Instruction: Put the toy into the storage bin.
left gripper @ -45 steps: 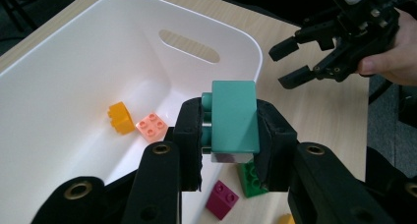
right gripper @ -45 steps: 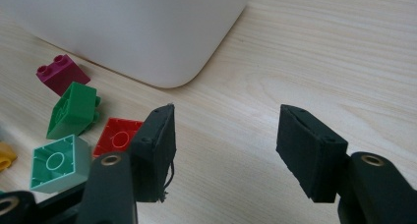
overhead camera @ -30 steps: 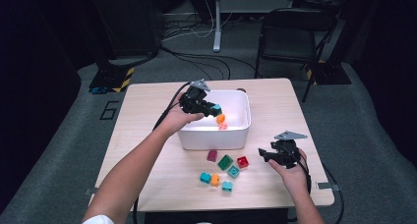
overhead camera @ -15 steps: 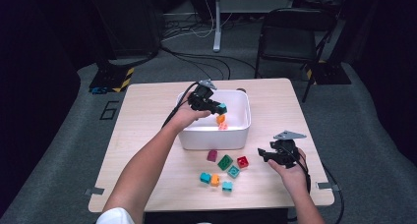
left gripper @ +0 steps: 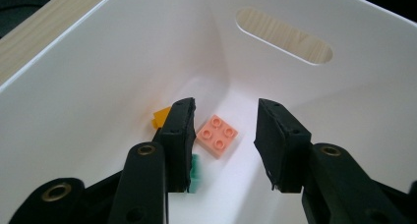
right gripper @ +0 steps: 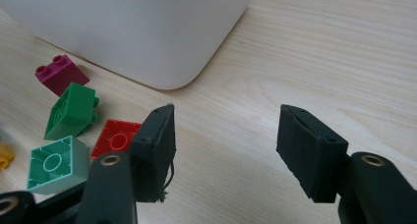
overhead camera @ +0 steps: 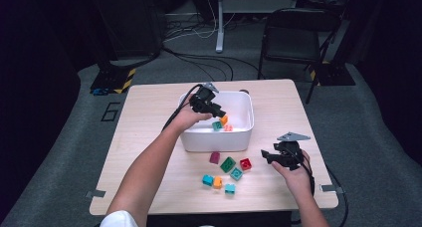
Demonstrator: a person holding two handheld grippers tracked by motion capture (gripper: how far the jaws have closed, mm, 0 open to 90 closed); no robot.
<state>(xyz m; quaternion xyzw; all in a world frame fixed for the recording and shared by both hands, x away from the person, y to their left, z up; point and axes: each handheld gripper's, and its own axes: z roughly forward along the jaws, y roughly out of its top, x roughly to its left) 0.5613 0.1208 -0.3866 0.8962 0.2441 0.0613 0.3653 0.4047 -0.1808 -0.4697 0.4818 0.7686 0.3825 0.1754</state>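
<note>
My left gripper [overhead camera: 215, 110] hangs inside the white bin [overhead camera: 249, 122], tilted down toward its floor. Its jaws have just been opening and nothing is pressed between them [left gripper: 223, 145]. A green brick [left gripper: 195, 172] lies on the bin floor under the left jaw, beside a pink brick [left gripper: 217, 135] and an orange brick [left gripper: 160, 117]. My right gripper [overhead camera: 266, 157] rests low over the table to the right of the loose bricks, open and holding nothing [right gripper: 223, 150]. A red brick [right gripper: 115, 137] lies just left of its left jaw.
Loose bricks lie in front of the bin: magenta [overhead camera: 215, 157], green [overhead camera: 228, 164], red [overhead camera: 245, 164], teal [overhead camera: 236, 173], and a blue, an orange and another teal one nearer the front edge. A black folding chair [overhead camera: 293, 33] stands beyond the table.
My left gripper sank into the bin and its jaws opened; the green brick it held now lies on the bin floor. The right gripper has stayed put.
</note>
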